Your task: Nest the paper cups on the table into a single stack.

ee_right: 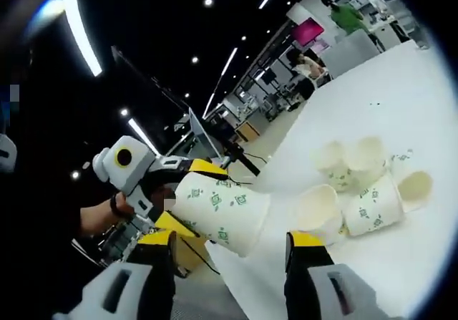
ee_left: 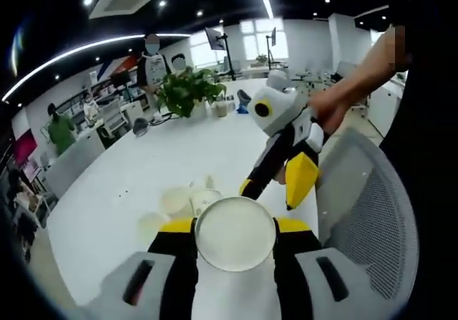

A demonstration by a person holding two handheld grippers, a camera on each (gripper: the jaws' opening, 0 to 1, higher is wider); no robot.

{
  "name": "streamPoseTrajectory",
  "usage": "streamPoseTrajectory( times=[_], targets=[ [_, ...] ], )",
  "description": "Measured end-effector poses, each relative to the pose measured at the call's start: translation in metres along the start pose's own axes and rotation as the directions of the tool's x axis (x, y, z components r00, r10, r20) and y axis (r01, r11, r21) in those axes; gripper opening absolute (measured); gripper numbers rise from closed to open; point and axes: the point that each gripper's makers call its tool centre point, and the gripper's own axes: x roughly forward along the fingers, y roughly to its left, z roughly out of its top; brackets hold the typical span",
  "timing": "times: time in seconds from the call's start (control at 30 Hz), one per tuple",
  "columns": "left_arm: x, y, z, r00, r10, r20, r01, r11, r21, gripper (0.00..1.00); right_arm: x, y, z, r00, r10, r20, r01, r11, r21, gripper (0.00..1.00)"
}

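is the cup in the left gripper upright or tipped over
Tipped on its side. In the right gripper view the paper cup lies horizontally, held by the left gripper, its base pointing toward the cups on the table.

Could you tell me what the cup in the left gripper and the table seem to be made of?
The cup looks like matte white paper with small green printed marks and a thin rolled rim. The table appears to be a smooth white laminate or painted board, faintly glossy; its core cannot be told.
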Motion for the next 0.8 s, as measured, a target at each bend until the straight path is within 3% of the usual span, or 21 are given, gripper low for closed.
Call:
streamPoseTrajectory(
  times=[0.3, 0.8],
  targets=[
    [0.002, -0.001, -0.009, 1.0, -0.026, -0.008, 0.026, 1.0, 0.014, 0.39, 0.006, 0.015, 0.003, 0.997, 0.073, 0.014, -0.074, 0.997, 0.027, 0.57],
    [0.01, -0.006, -0.05, 0.989, -0.034, -0.142, 0.044, 0.997, 0.067, 0.39, 0.002, 0.005, -0.006, 0.999, -0.021, -0.03, 0.02, 0.999, -0.047, 0.47]
  ],
)
